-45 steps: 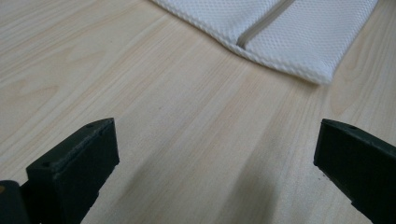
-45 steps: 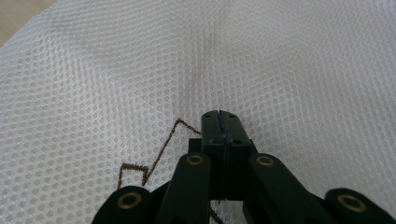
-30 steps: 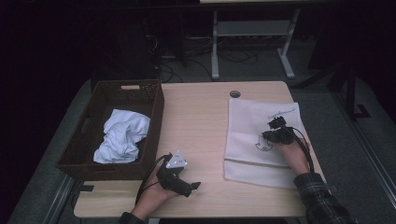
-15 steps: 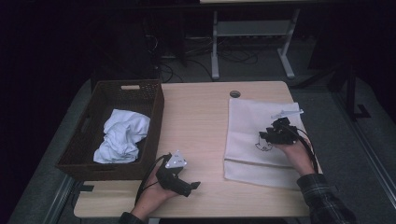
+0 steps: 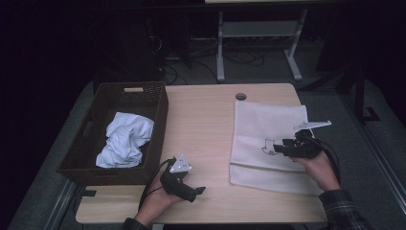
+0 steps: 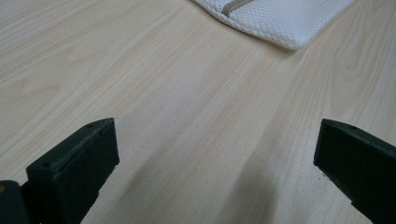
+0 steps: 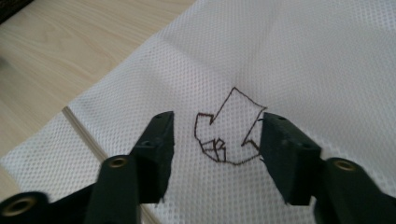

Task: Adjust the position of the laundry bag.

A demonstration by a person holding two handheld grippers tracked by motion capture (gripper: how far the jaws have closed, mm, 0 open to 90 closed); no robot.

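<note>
A white mesh bag (image 5: pixel 265 129) lies flat on the right half of the wooden table, with a small dark line drawing (image 5: pixel 268 146) on it. My right gripper (image 5: pixel 279 149) hovers just above that drawing, pointing left. Its jaws have just been opening and now stand apart, with nothing pinched between them. In the right gripper view the drawing (image 7: pixel 229 128) shows on the mesh between the two jaws of the right gripper (image 7: pixel 215 135). My left gripper (image 5: pixel 198 191) rests near the table's front edge, open. In the left gripper view the left gripper (image 6: pixel 215 149) spans bare wood, and a corner of the bag (image 6: pixel 280 18) lies ahead.
A dark woven basket (image 5: pixel 158 120) stands at the table's left with a crumpled white cloth (image 5: pixel 125 140) inside. A round cable hole (image 5: pixel 241 96) sits near the far edge. A metal frame (image 5: pixel 258 33) stands on the floor beyond the table.
The right gripper has drawn back toward the table's front edge over the bag, and its jaws have spread apart. The left gripper has stayed put.
</note>
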